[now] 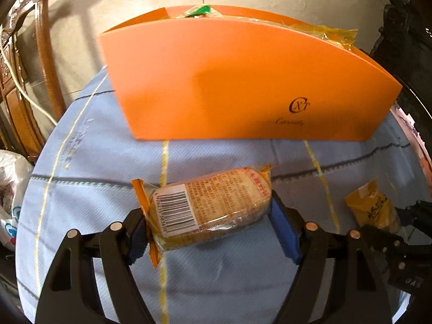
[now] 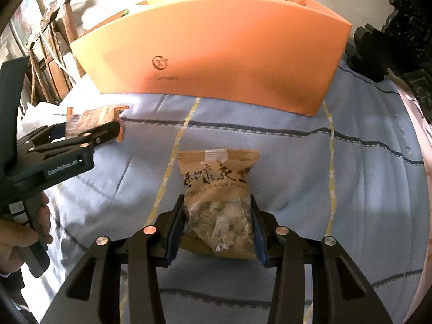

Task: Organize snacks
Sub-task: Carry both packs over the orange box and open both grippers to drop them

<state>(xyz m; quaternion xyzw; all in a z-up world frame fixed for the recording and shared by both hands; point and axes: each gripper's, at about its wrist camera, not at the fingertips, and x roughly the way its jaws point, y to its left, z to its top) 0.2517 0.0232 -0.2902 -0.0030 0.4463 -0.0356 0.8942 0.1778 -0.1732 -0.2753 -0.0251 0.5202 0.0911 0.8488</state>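
My left gripper [image 1: 212, 224] is shut on a clear-wrapped cake bar [image 1: 208, 202] with orange ends and a barcode, its blue pads [image 1: 283, 229] pressing on both ends. In the right wrist view the same gripper [image 2: 89, 129] holds the bar [image 2: 91, 117] a little above the cloth at the left. My right gripper [image 2: 216, 228] is shut on a tan peanut packet [image 2: 218, 178], gripped at its lower half. An open orange box [image 1: 243, 81] stands behind both, with yellow wrappers [image 1: 332, 33] and a green packet [image 1: 201, 9] showing over its rim. The box [image 2: 216, 54] faces me with its logo.
A light blue cloth [image 1: 216, 270] with yellow and dark stripes covers the round table. A wooden chair [image 1: 40, 54] and a white plastic bag [image 1: 10, 189] stand off the left edge. Dark carved furniture [image 2: 405, 27] is at the right. A hand [image 2: 24, 232] grips the left tool's handle.
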